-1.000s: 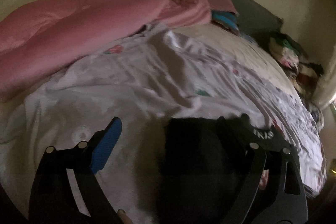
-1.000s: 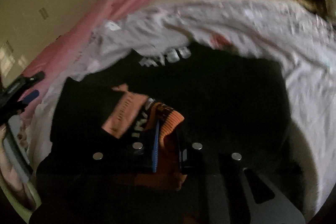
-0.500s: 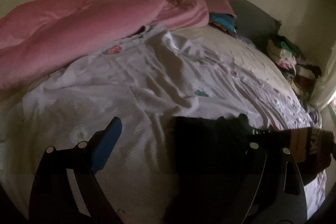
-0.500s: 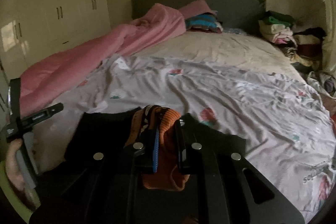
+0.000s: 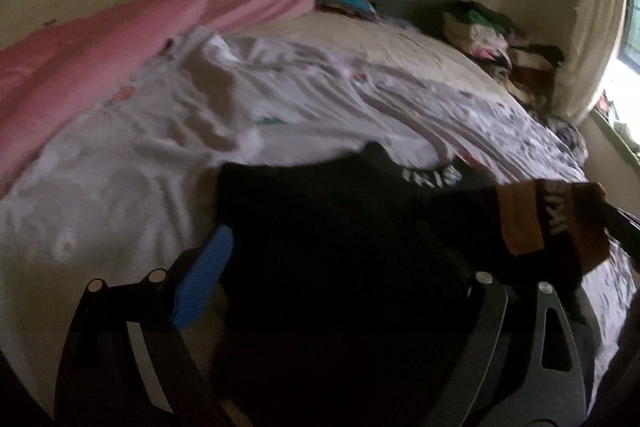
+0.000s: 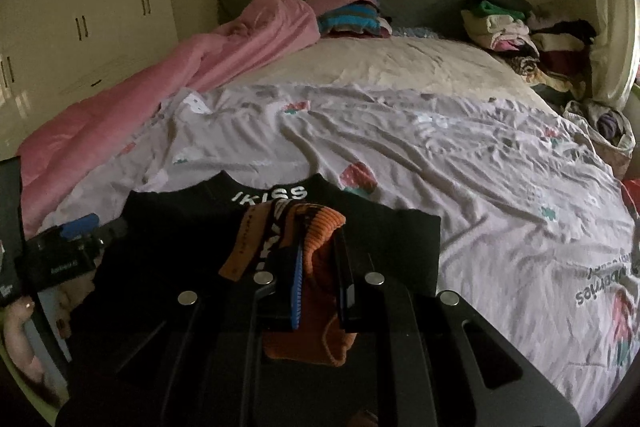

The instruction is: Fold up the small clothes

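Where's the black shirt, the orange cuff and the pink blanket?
black shirt [image 6: 168,227]: right wrist view, its left shoulder area.
orange cuff [image 6: 320,223]: right wrist view, ribbed top.
pink blanket [image 6: 168,83]: right wrist view, its middle.

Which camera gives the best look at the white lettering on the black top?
The right wrist view: the white lettering reads IKISS, sharp, on the black top. The left wrist view shows it blurred, angled and unreadable.

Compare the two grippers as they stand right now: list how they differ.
The right gripper is shut on the orange cuff of the black sweater; the left gripper stands wide open, gripping nothing. The right gripper lifts its cuff clear of the bedsheet; the left gripper hangs over the sweater's left side, which lies flat. Both point down toward the same sweater and have blue pads.
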A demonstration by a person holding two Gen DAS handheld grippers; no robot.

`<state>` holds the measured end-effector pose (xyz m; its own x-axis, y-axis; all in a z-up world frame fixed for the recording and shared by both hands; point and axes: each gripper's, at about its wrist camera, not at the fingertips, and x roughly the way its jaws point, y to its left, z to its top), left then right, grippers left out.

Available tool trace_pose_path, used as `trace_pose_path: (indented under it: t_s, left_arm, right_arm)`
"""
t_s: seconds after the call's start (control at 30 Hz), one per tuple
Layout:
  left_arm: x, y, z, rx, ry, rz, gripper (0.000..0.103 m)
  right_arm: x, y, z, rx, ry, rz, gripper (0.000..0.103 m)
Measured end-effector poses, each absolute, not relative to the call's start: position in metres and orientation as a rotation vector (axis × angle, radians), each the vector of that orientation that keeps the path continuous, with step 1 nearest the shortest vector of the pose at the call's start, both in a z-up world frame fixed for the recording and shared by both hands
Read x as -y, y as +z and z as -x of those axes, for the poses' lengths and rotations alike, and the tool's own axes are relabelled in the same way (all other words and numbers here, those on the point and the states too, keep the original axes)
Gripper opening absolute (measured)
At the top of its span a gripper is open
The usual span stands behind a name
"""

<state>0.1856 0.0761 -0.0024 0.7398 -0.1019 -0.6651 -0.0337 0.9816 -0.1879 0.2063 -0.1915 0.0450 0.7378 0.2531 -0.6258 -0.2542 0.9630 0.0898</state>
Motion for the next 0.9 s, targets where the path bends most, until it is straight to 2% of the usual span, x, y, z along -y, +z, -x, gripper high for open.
trace_pose_path:
  t_s: [0.07,0.33,0.43,0.53,0.63,0.67,0.7,0.9]
  left_arm:
    - [-0.072,-0.007,-0.187,-0.761,-0.062,0.195,0.076]
    - [-0.067,-0.014,-0.189,-0.793,-0.085,0.179,0.07]
    - [-0.065,-0.018,-0.191,-0.814,-0.106,0.183,0.063]
    - [-0.063,-0.021,-0.192,-0.831,-0.112,0.169,0.061]
    - [-0.063,-0.023,-0.193,-0.842,-0.117,0.167,0.051]
    - [-0.063,-0.023,-0.193,-0.844,-0.119,0.169,0.05]
    - [-0.064,-0.023,-0.193,-0.844,-0.124,0.175,0.05]
    - [-0.065,-0.022,-0.192,-0.851,-0.152,0.194,0.045]
  right_arm:
    - [0.19,0.042,-0.206,-0.691,0.27,0.013,0.012]
    - [0.193,0.034,-0.21,-0.716,0.249,0.021,0.013]
    - [0.194,0.032,-0.211,-0.722,0.24,0.023,0.013]
    - [0.193,0.031,-0.211,-0.726,0.234,0.03,0.014]
    - [0.192,0.031,-0.211,-0.725,0.219,0.039,0.018]
    - [0.192,0.031,-0.211,-0.725,0.211,0.04,0.019]
    - [0.193,0.031,-0.211,-0.725,0.202,0.039,0.025]
    - [0.195,0.027,-0.206,-0.729,0.201,0.032,0.027]
